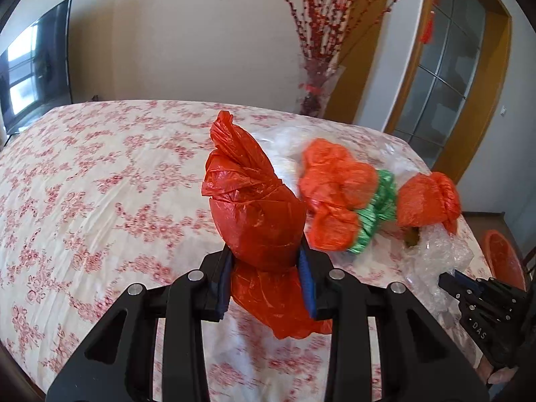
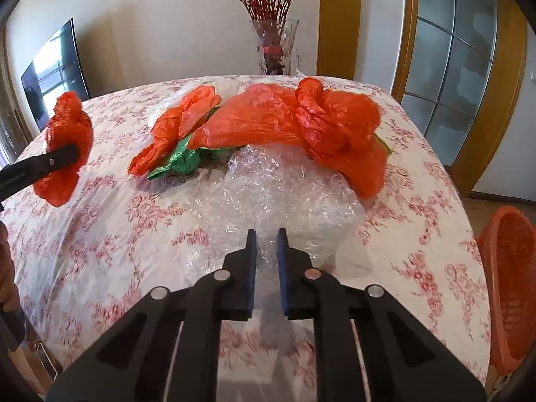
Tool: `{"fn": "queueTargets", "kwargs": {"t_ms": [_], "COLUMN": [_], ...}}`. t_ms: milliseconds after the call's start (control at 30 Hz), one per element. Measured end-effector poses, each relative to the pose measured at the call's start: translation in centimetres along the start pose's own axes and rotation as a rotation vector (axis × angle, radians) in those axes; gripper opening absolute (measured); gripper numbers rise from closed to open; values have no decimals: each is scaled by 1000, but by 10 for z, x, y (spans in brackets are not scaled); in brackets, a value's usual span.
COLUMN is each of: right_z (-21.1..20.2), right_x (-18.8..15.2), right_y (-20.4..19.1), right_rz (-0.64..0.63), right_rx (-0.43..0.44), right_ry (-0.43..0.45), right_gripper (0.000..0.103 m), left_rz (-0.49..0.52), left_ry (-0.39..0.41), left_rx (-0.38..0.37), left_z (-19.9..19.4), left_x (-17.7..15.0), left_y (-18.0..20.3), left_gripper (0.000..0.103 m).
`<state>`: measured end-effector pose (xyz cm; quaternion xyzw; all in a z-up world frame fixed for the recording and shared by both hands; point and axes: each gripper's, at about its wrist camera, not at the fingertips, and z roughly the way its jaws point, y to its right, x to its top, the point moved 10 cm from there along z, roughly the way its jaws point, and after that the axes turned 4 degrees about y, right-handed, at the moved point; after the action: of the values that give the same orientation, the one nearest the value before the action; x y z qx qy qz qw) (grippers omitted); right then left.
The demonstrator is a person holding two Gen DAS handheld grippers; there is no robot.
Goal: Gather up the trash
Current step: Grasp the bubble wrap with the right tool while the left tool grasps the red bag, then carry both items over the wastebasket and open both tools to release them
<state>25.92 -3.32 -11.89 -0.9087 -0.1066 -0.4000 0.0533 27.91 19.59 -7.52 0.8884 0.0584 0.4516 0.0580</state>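
Two grippers work over a round table (image 2: 110, 221) covered in a red-floral cloth. Left gripper (image 1: 268, 268): blue-padded fingers clamped on a red plastic bag (image 1: 254, 207), pinching it at its waist; a twisted neck stands up toward 12 o'clock and a loose tail hangs below the pads. From the right wrist view the same bag (image 2: 67, 147) sits at 9 o'clock, held above the cloth by the dark left finger.

Right gripper (image 2: 266, 244): fingers parted by a narrow gap, nothing clearly between them; the tips hover at the near edge of a crumpled sheet of bubble wrap (image 2: 268, 194). Cannot tell whether the tips touch the wrap. In the left wrist view this gripper (image 1: 450, 283) enters at 4 o'clock, next to the wrap (image 1: 435, 254).

Trash left on the table, right wrist view: a large orange bag (image 2: 301, 124) lying on the far side of the bubble wrap at 12 to 1 o'clock; a smaller orange bag (image 2: 177, 127) at 11 o'clock, with green foil wrapping (image 2: 182, 159) tucked under it and touching the cloth.

An orange basket (image 2: 509, 284) stands off the table edge at 3 to 4 o'clock. Behind the table, at 12 o'clock, a glass vase (image 2: 274, 50) with red berry branches; a dark TV (image 2: 55, 70) at 10 o'clock.
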Motion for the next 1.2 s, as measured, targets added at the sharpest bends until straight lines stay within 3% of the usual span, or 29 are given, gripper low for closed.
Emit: {"fn": "queueTargets", "kwargs": {"t_ms": [567, 1200], "right_z": [-70, -144], "right_x": [-33, -52], "right_y": [53, 201], "right_rz": [61, 262], "right_rx": [-59, -326], "right_ry": [39, 153], "right_gripper": [11, 11], "left_rz": [99, 237], "left_ry": [7, -63], "left_rx": [-149, -393], "left_z": [-24, -26], "left_x": [-10, -51], "left_y": [97, 255], "left_gripper": [33, 33]}}
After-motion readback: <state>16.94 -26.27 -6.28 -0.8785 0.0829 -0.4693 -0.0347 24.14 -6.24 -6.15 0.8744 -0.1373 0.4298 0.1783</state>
